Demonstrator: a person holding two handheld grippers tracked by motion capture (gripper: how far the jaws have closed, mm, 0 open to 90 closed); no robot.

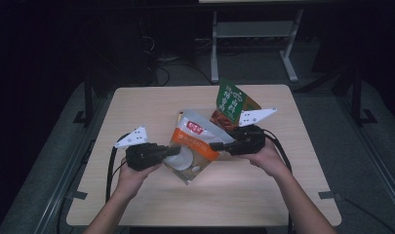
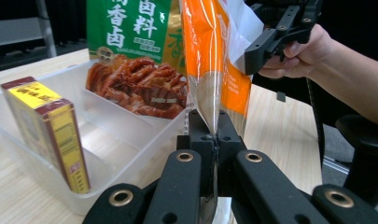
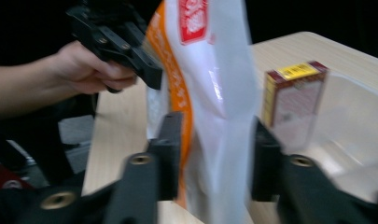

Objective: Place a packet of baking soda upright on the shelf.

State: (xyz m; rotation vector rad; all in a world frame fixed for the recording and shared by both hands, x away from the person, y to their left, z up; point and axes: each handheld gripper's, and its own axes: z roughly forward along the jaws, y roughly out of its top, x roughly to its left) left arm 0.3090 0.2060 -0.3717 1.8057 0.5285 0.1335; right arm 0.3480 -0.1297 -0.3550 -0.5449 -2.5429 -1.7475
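An orange and white pouch [image 1: 192, 141] hangs tilted over the table's middle. My left gripper [image 1: 178, 150] is shut on its left edge; in the left gripper view the jaws [image 2: 215, 135] pinch the pouch's [image 2: 210, 56] thin seam. My right gripper [image 1: 214, 145] is at the pouch's right side. In the right gripper view its jaws [image 3: 214, 158] stand apart, one on each side of the pouch [image 3: 214, 70], so it reads as open. Behind, a green pouch [image 1: 230, 101] with a meat picture stands in a clear tray [image 2: 130, 123].
A yellow and red box [image 2: 51, 130] stands upright in the tray's near compartment, next to the divider. The green pouch [image 2: 130, 28] fills the far compartment. The light wooden table [image 1: 151, 200] has bare room in front of the hands. Dark floor and a white frame [image 1: 214, 44] lie beyond.
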